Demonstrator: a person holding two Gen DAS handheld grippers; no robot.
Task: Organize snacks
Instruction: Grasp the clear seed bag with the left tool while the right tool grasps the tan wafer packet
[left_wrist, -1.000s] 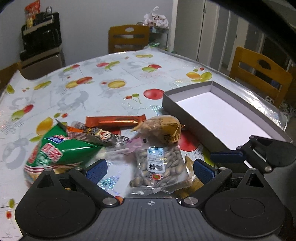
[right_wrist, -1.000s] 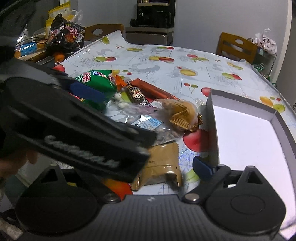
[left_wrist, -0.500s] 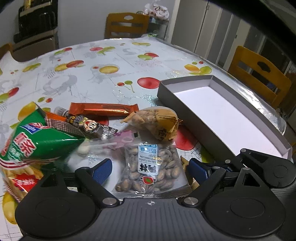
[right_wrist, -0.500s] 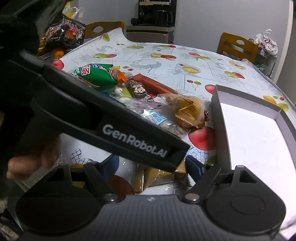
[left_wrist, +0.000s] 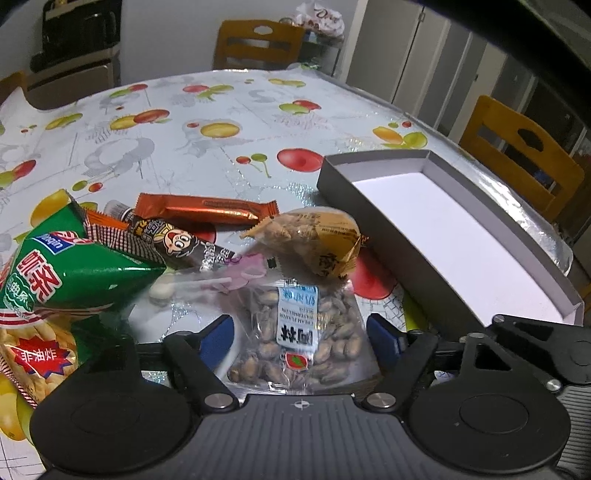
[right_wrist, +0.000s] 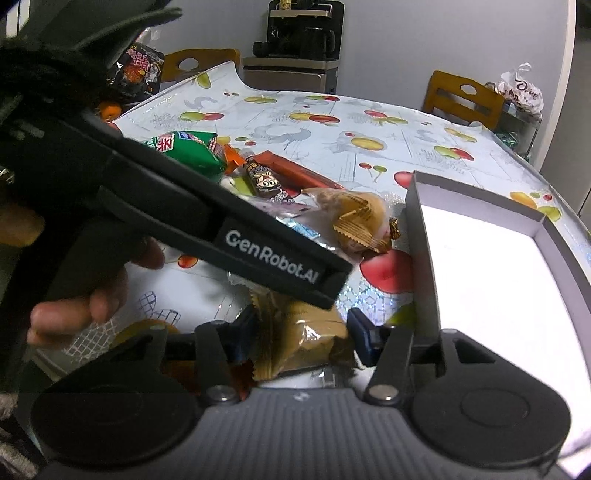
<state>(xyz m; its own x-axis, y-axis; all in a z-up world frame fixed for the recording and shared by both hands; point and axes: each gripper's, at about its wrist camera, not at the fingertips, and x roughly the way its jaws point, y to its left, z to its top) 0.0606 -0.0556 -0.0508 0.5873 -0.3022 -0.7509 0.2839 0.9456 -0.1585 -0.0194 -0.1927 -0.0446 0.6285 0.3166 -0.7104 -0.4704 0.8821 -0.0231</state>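
A clear bag of seeds lies between the open fingers of my left gripper. Beyond it lie a tan wrapped snack, an orange-brown bar, a dark cartoon bar and a green chip bag. My right gripper is open around a tan packet, its fingers close on both sides. The grey box with a white floor stands just right of it; it also shows in the left wrist view. The left gripper's body crosses the right wrist view.
The table has a fruit-print cloth. Wooden chairs stand at the far side and to the right. A dark snack bag and a coffee machine on a cabinet are at the back. My hand holds the left gripper.
Both grippers have moved forward and down over the snacks. The seed bag now lies between the left fingers, and the right fingers have narrowed around the tan packet.
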